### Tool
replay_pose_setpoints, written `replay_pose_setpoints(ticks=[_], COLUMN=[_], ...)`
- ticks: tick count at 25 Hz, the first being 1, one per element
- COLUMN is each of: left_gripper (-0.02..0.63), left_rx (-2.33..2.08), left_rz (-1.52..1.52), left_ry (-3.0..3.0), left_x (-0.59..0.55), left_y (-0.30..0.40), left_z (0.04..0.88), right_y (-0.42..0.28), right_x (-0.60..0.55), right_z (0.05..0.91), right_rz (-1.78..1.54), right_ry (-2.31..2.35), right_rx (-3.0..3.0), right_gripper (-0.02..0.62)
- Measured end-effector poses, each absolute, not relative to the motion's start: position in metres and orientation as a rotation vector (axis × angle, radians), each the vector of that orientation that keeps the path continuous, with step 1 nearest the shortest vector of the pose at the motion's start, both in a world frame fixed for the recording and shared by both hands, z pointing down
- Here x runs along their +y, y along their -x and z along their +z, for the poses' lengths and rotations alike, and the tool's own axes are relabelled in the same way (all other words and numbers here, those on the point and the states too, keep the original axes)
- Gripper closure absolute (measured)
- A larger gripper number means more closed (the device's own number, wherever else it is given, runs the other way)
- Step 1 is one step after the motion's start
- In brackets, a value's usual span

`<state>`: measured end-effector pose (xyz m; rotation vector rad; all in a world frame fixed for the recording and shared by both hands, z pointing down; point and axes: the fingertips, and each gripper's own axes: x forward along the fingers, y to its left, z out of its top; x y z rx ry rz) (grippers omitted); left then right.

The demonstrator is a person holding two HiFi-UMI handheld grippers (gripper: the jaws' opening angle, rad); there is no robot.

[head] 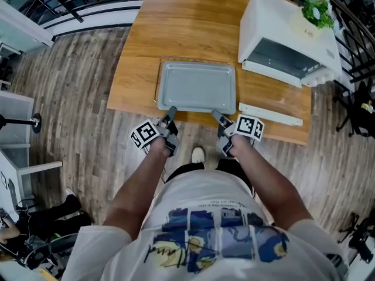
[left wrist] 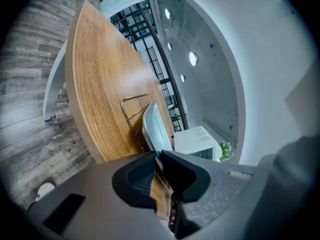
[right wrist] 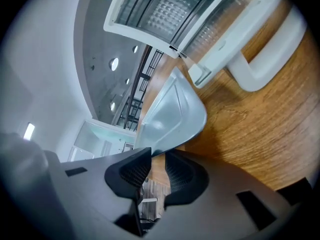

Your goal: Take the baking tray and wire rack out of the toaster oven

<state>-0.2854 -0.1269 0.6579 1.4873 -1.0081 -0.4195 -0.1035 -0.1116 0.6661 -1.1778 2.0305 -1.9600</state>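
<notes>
The grey baking tray [head: 196,86] lies flat on the wooden table [head: 187,22], on top of the wire rack [head: 157,90], left of the white toaster oven [head: 287,34]. Both grippers are at the tray's near rim. My left gripper [head: 171,111] has its pads tight on that rim; in the left gripper view the tray [left wrist: 155,129] and a rack wire [left wrist: 132,106] run out from the left gripper [left wrist: 159,156]. My right gripper [head: 215,115] stands open. In the right gripper view the tray's rim [right wrist: 172,114] sits at the mouth of the right gripper [right wrist: 157,154], with a gap between the pads.
The oven's door hangs open, its white handle [head: 270,115] lying low over the table right of the tray. A small green plant [head: 318,10] stands on the oven. The table's near edge is just below the grippers. Railings run behind the table.
</notes>
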Motion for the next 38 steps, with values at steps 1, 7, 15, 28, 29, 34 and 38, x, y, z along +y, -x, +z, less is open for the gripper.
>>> replay_pose_setpoints(ticks=[1, 7, 15, 28, 29, 34, 38], left_gripper=[0.565, 0.563, 0.557, 0.535, 0.534, 0.532, 0.532], left_rx=[-1.019, -1.068, -1.127, -1.223, -1.234, -1.291, -1.294], left_rz=[-0.411, -0.384, -0.303, -0.139, -0.133, -0.108, -0.132], left_ry=[-1.477, -1.490, -1.492, -1.501, -1.503, -1.542, -1.606], left_x=[-0.126, -0.133, -0.134, -0.125, -0.124, -0.117, -0.111], left_y=[0.286, 0.291, 0.295, 0.305, 0.307, 0.315, 0.316], left_z=[0.660, 0.668, 0.674, 0.668, 0.667, 0.657, 0.643], right_y=[0.104, 0.102, 0.089, 0.087, 0.087, 0.074, 0.065], right_x=[-0.111, -0.103, -0.100, -0.089, -0.087, -0.076, -0.059], right_z=[0.668, 0.680, 0.683, 0.676, 0.675, 0.669, 0.659], right_rz=[-1.964, -1.999, -1.974, -1.966, -1.965, -1.923, -1.870], right_ry=[1.180, 1.207, 1.263, 1.295, 1.297, 1.320, 1.330], right_rx=[2.050, 2.108, 2.110, 2.086, 2.085, 2.115, 2.215], right_gripper=[0.509, 0.515, 0.522, 0.542, 0.543, 0.563, 0.565])
